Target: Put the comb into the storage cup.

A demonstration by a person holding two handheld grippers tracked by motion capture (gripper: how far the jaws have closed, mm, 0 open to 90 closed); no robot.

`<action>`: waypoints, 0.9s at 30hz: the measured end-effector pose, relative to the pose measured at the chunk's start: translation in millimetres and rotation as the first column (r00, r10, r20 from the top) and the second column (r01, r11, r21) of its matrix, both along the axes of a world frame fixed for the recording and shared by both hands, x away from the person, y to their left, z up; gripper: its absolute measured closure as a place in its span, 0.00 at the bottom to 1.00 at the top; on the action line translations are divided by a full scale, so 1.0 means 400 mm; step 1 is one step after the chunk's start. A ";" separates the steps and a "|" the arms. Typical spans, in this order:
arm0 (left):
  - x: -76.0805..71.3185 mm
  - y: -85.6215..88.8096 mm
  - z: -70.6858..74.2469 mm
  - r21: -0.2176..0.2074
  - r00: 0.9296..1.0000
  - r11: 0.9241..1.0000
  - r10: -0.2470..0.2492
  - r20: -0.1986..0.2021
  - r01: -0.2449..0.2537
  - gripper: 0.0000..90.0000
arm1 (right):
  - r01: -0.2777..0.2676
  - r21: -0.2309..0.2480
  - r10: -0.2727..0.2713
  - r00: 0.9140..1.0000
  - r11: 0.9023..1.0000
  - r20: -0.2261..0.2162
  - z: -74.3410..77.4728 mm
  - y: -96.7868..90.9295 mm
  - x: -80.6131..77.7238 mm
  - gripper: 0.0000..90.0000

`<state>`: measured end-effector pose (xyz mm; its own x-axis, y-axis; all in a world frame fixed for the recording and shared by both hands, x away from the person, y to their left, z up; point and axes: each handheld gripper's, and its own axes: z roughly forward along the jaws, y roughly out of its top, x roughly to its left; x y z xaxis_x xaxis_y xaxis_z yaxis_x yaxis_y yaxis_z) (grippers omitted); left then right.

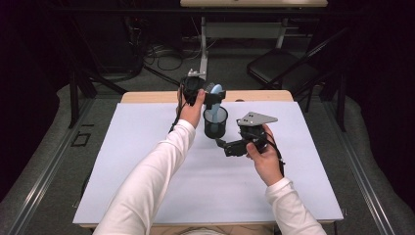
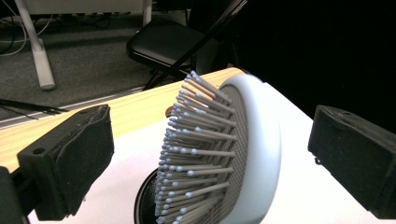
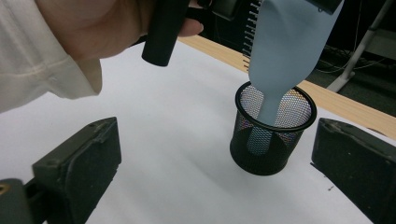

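Note:
A pale blue hairbrush (image 1: pixel 216 90) stands handle-down in a black mesh cup (image 1: pixel 215 122) at the far middle of the white table top (image 1: pixel 142 147). My left gripper (image 1: pixel 213 94) is open, its jaws on either side of the brush head (image 2: pixel 254 140) with a gap on both sides, bristles facing the left jaw. In the right gripper view the brush handle (image 3: pixel 273 93) drops into the cup (image 3: pixel 271 144). My right gripper (image 1: pixel 222 144) is open with nothing between its jaws, low over the table just near-right of the cup. Its view (image 3: pixel 215 168) looks at the cup.
The wooden table edge (image 1: pixel 254 95) runs behind the cup. Beyond it are a black folding chair (image 1: pixel 279 66), a white desk leg (image 1: pixel 203 49) and cables on the floor. The person's white sleeve (image 3: pixel 42 60) reaches across at the left.

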<state>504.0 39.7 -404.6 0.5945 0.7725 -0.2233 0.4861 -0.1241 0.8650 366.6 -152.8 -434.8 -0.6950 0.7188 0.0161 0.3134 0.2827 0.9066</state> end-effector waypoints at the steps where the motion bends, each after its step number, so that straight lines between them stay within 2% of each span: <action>1: -0.001 0.002 0.004 0.000 1.000 1.000 -0.004 0.000 0.004 0.01 | -0.001 0.002 0.001 1.000 1.000 0.002 0.000 -0.001 0.000 0.00; 6: -0.005 0.011 0.015 0.000 1.000 1.000 -0.004 0.007 0.004 0.01 | 0.019 0.004 -0.019 1.000 1.000 0.000 0.002 -0.004 0.000 0.00; 11: -0.007 0.019 0.023 -0.004 1.000 1.000 -0.008 0.002 0.008 0.01 | 0.013 0.010 -0.013 1.000 1.000 -0.013 0.002 -0.005 0.000 0.00; 27: -0.010 0.023 0.041 -0.009 1.000 1.000 -0.021 -0.002 0.021 0.01 | 0.019 0.005 -0.019 1.000 1.000 -0.011 0.001 -0.007 0.001 0.00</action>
